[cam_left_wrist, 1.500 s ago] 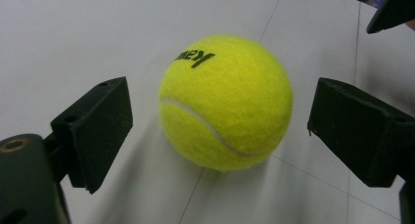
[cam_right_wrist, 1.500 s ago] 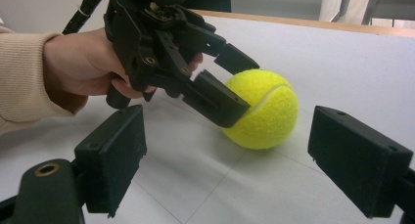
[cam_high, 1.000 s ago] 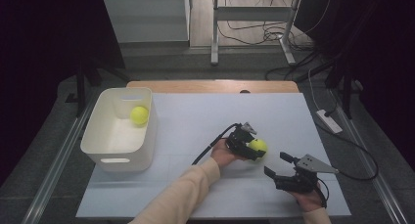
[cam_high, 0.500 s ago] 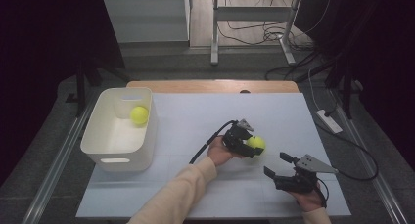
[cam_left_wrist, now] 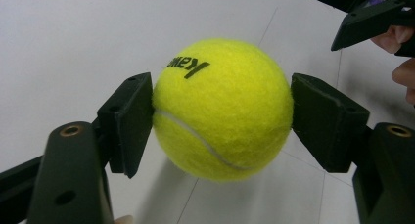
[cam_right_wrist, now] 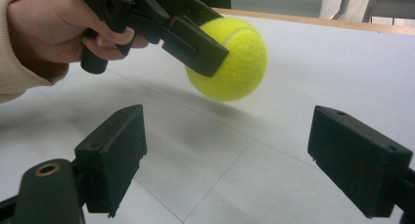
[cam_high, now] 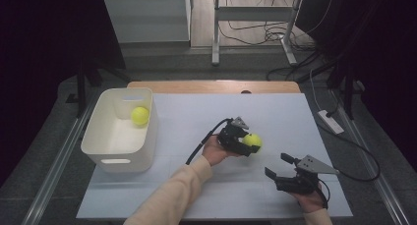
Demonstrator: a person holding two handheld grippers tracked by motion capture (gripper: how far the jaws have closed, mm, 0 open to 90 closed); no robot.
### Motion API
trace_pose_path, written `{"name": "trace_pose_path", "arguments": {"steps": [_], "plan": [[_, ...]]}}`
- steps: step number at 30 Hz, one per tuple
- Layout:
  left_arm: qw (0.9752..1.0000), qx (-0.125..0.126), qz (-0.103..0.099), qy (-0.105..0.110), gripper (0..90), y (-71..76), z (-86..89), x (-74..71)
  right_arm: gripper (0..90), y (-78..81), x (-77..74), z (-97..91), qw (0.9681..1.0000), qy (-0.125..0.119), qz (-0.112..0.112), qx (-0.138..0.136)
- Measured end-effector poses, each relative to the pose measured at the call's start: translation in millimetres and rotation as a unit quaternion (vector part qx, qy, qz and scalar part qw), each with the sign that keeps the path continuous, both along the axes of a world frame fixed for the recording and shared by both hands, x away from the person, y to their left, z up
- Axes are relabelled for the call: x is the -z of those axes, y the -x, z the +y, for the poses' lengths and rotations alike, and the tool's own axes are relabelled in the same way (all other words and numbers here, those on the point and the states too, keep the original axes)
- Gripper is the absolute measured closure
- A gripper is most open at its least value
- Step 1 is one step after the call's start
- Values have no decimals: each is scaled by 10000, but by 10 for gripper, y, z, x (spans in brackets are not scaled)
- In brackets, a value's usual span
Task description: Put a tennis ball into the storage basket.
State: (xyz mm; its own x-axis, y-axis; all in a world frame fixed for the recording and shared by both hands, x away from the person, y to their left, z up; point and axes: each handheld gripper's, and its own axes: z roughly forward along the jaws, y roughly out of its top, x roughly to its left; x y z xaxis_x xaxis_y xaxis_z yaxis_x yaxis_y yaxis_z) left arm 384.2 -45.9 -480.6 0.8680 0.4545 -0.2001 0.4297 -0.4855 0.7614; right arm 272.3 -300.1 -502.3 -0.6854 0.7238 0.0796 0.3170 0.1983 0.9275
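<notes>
While the white-covered rectangular table [cam_high: 196, 117] carries the white plastic bin [cam_high: 115, 151] at its left, the left tool [cam_high: 246, 142], right of that bin, grips a fuzzy yellow tennis ball [cam_high: 253, 140] clear of the surface. Farther right of the bin, the right tool [cam_high: 280, 167] stands open, empty. A second yellow ball [cam_high: 139, 115] lies inside the bin.

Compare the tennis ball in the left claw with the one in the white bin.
The held tennis ball is clamped between the left claw pads, clear of the table, its shadow below it; the bin ball lies loose on the floor of the white bin. The held one sits right of centre, the other at the table's left. Both are yellow-green and look alike in size.
</notes>
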Motion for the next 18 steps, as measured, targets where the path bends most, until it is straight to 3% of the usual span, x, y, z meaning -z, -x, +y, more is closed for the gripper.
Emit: {"name": "trace_pose_path", "arguments": {"steps": [18], "plan": [[9995,-202,-223,103,280,36,276,-233,145,-2,3,8,10000,19,6,5]]}}
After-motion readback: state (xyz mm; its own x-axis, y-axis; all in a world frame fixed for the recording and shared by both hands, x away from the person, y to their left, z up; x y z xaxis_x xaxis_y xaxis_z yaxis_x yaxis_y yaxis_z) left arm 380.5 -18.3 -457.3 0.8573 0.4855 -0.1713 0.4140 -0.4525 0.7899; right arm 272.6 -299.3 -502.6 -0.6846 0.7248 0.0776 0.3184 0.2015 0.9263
